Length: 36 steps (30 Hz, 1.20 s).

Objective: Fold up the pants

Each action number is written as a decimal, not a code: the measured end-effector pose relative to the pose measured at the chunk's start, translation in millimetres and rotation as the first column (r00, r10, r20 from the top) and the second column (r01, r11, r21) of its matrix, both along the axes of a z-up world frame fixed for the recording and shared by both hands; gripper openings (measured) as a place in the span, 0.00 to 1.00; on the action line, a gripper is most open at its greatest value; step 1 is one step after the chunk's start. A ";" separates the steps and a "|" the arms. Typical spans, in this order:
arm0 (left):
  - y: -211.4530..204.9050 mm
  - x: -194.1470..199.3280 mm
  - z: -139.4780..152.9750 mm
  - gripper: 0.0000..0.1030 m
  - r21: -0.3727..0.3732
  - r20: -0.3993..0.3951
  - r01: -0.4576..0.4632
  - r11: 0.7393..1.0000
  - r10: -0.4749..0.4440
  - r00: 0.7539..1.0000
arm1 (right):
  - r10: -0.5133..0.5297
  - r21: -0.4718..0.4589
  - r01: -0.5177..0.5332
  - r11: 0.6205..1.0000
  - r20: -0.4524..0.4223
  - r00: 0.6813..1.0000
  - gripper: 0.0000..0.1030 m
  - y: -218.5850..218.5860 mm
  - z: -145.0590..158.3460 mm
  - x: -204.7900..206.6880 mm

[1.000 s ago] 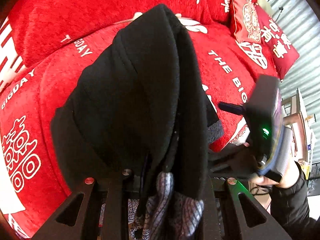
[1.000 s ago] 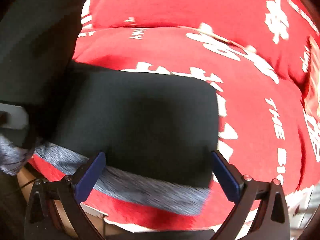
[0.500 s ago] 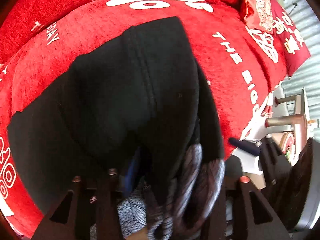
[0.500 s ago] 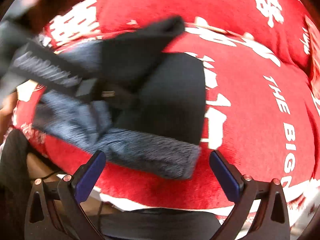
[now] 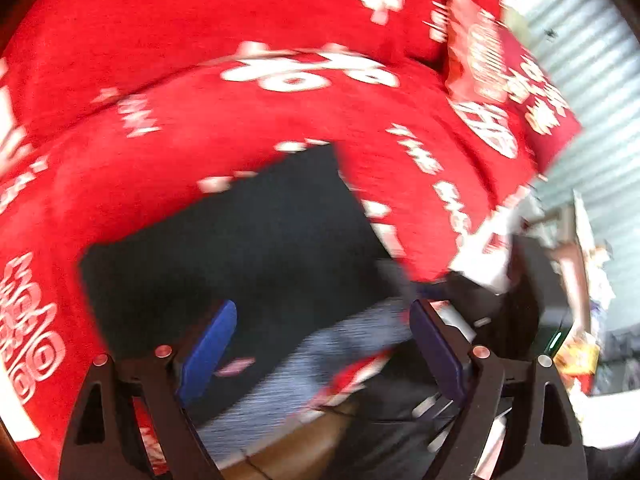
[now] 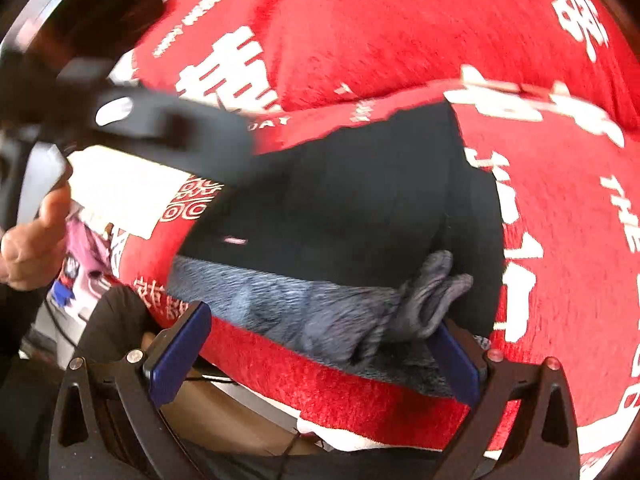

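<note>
One pair of pants [image 5: 256, 240], two grippers. The pants lie as a folded black rectangle on the red cover [image 5: 200, 120], grey lining band along the 6 o'clock edge, bunched at 4 o'clock in the right view. Left gripper [image 5: 324, 344] and right gripper [image 6: 316, 344] stand wide apart, holding nothing. Bare cover spans 12 to 3 o'clock.

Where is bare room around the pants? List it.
Bare red cover lies right of the folded pants, toward the cushion, and beyond their far edge up to the backrest. Crowded: the near edge, where the bunched grey waistband lies.
</note>
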<state>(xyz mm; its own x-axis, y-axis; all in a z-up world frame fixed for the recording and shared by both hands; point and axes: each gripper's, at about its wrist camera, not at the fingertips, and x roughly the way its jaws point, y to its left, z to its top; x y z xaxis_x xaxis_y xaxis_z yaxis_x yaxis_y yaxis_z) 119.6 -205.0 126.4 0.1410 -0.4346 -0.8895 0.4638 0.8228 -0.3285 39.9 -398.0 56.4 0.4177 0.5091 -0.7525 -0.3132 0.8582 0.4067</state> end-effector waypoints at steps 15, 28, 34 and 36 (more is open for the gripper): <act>143.0 9.3 -62.1 0.87 0.001 -0.050 -0.463 0.886 0.463 0.885 | -0.131 0.024 0.132 0.991 -0.012 0.991 0.23 -3.1 30.6 29.6; 116.4 25.8 -90.2 0.87 0.127 -0.036 -0.488 0.863 0.496 0.868 | -0.265 -0.175 0.242 0.954 -0.121 0.957 0.31 -17.4 4.9 33.1; 106.2 42.8 -76.9 0.87 0.022 -0.040 -0.460 0.888 0.460 0.887 | -0.243 -0.122 0.221 0.968 -0.217 0.946 0.32 -19.6 -3.2 36.0; 96.1 53.3 -97.8 0.87 0.124 -0.052 -0.435 0.892 0.444 0.895 | -0.301 -0.283 0.242 0.928 -0.190 0.934 0.73 -18.8 -4.9 39.6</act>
<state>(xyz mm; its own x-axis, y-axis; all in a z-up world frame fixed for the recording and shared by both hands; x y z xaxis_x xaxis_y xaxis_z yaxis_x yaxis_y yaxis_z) 172.9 -109.0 28.6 0.2253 -0.2462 -0.9427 0.0238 0.9687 -0.2473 79.5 -416.8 51.5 0.3163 0.1823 -0.9310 0.0214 0.9797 0.1991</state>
